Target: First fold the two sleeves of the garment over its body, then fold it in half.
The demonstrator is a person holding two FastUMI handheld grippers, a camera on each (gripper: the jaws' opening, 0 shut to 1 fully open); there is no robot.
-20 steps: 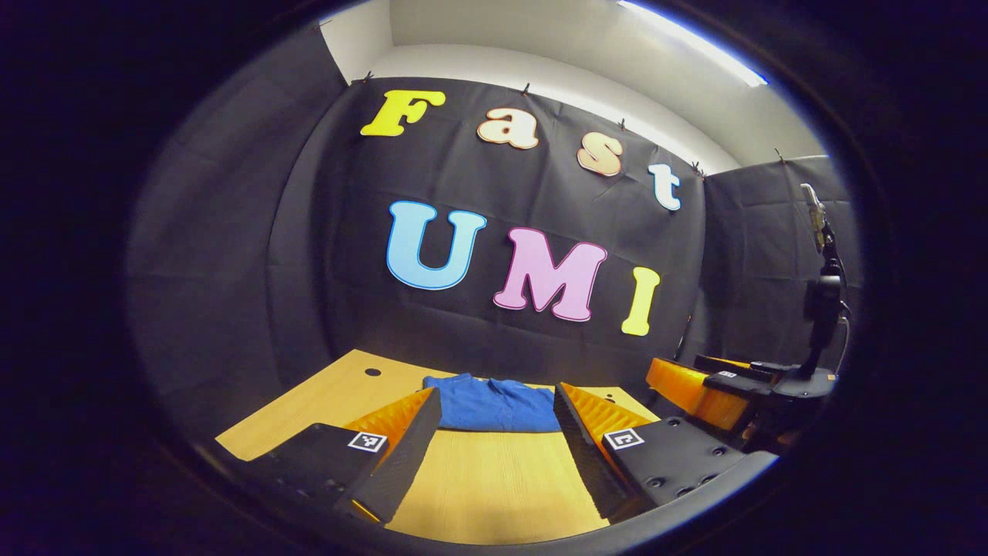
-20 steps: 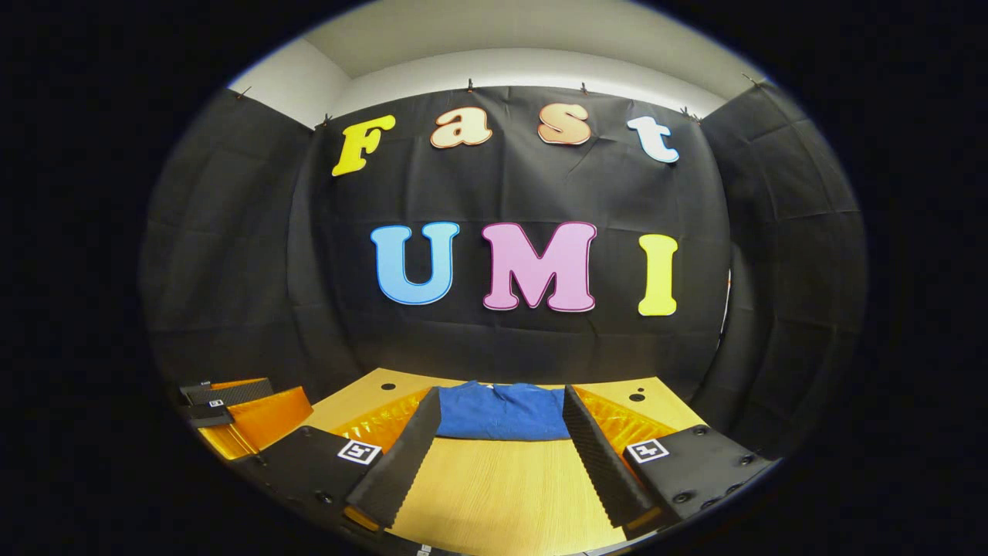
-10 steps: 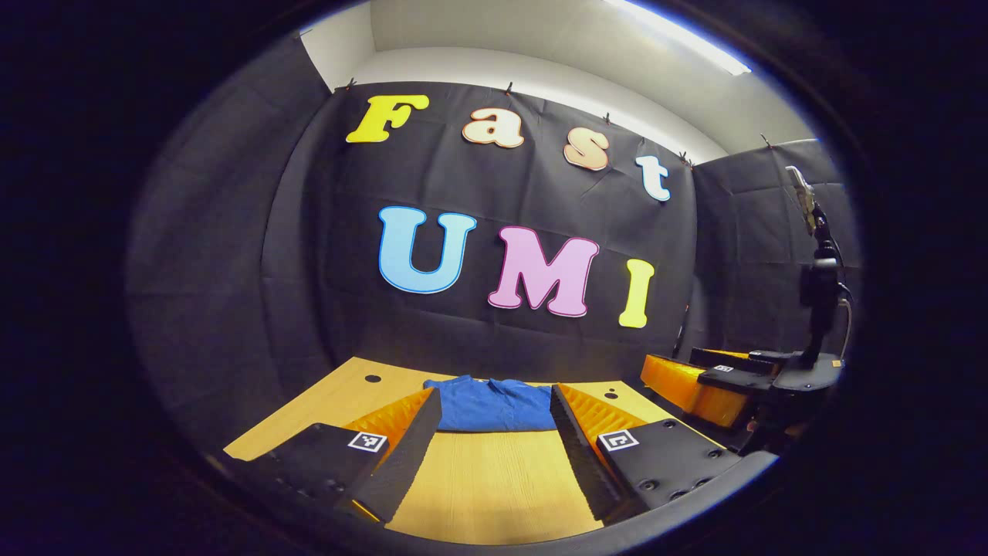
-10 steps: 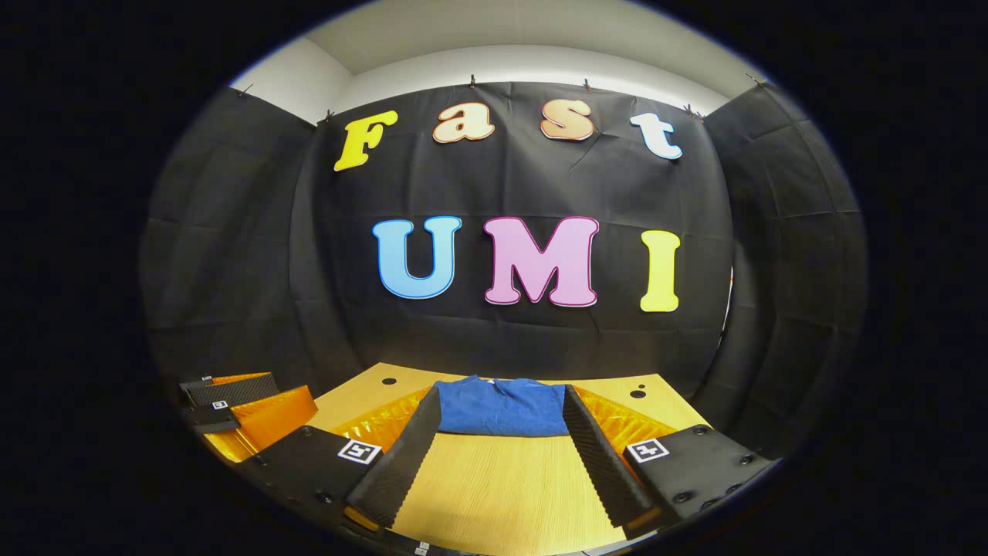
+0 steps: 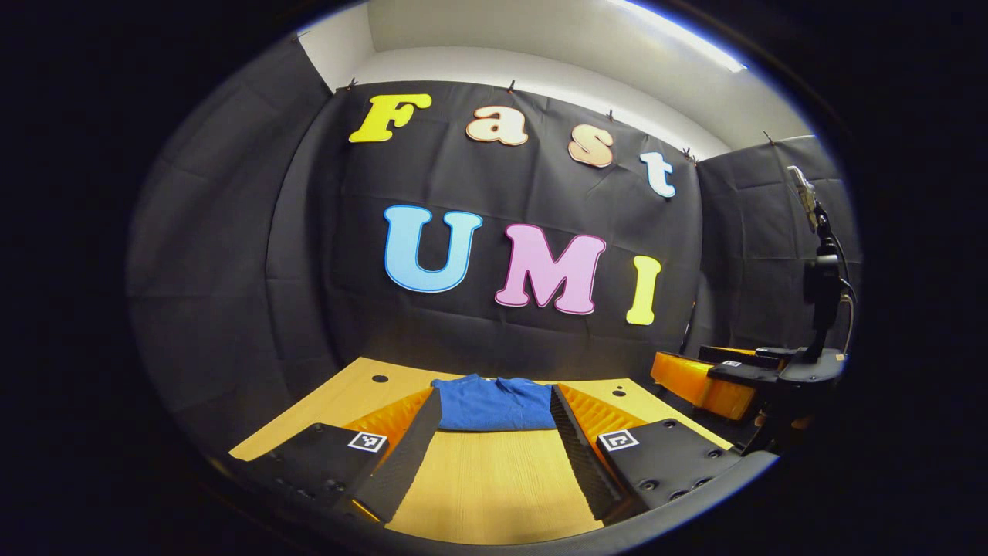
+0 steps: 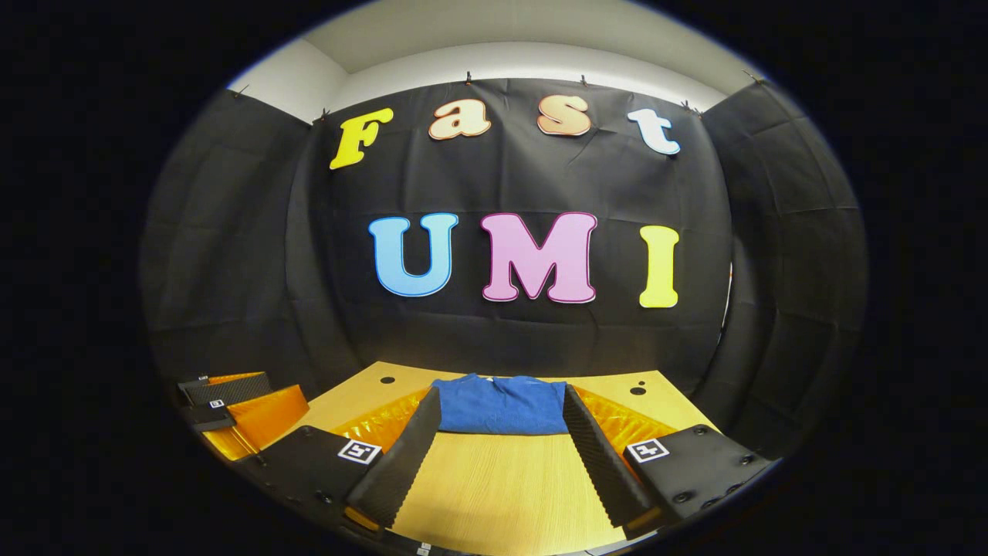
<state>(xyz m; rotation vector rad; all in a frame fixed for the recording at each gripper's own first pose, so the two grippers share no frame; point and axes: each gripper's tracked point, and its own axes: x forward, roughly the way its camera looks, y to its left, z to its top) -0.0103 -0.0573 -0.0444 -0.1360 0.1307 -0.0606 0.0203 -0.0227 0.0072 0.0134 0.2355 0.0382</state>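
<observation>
**Inspector:** Since a second ago, little has moved: the left gripper view has tipped slightly, so the shirt sits a touch higher in it, and the other gripper at its right edge has risen. The right gripper view is nearly unchanged.

**Clerk:** State of the tools?

**Inspector:** Left gripper [image 5: 494, 455]: fingers spread wide, nothing between them, bare table [image 5: 494, 479] under the gap. Right gripper [image 6: 502, 459]: likewise apart and holding nothing.

**Clerk:** And the shirt?

**Inspector:** Blue, folded into a compact rectangle, lying flat toward the far edge of the table, well beyond both sets of fingertips. Seen from the left at [image 5: 494, 405], from the right at [image 6: 500, 406].

**Clerk:** Differences between views?

**Inspector:** From the left, the right gripper appears at the right edge, with a black stand [image 5: 820, 286] rising behind it and a ceiling light [image 5: 679, 35] above. From the right, the left gripper appears low at the left edge.
</observation>
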